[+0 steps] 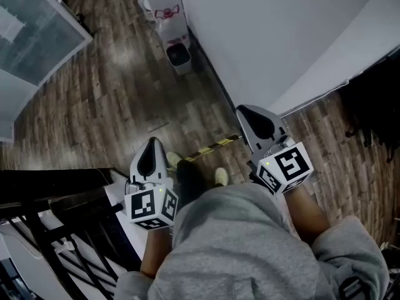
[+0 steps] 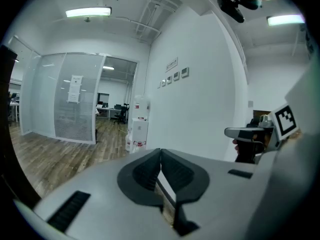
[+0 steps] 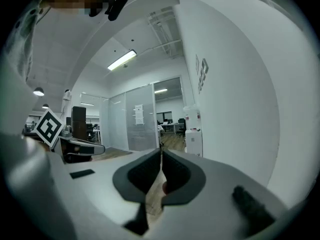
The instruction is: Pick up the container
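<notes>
Both grippers are held up in front of a person's grey-sleeved chest, above a wooden floor (image 1: 112,99). My left gripper (image 1: 152,141) is shut with nothing between its jaws; in the left gripper view (image 2: 160,150) its dark pads meet edge to edge. My right gripper (image 1: 240,109) is also shut and empty, and its pads touch in the right gripper view (image 3: 160,151). Each gripper points out into the room. No container is held. A small grey bin (image 1: 179,55) stands on the floor by the wall, far from both grippers.
A white water dispenser (image 1: 164,8) stands against the white wall (image 1: 281,36), next to the bin. A glass partition (image 1: 31,36) is at the far left. Black railing bars (image 1: 56,230) are at lower left. Yellow-black tape (image 1: 209,149) crosses the floor near the person's shoes (image 1: 220,176).
</notes>
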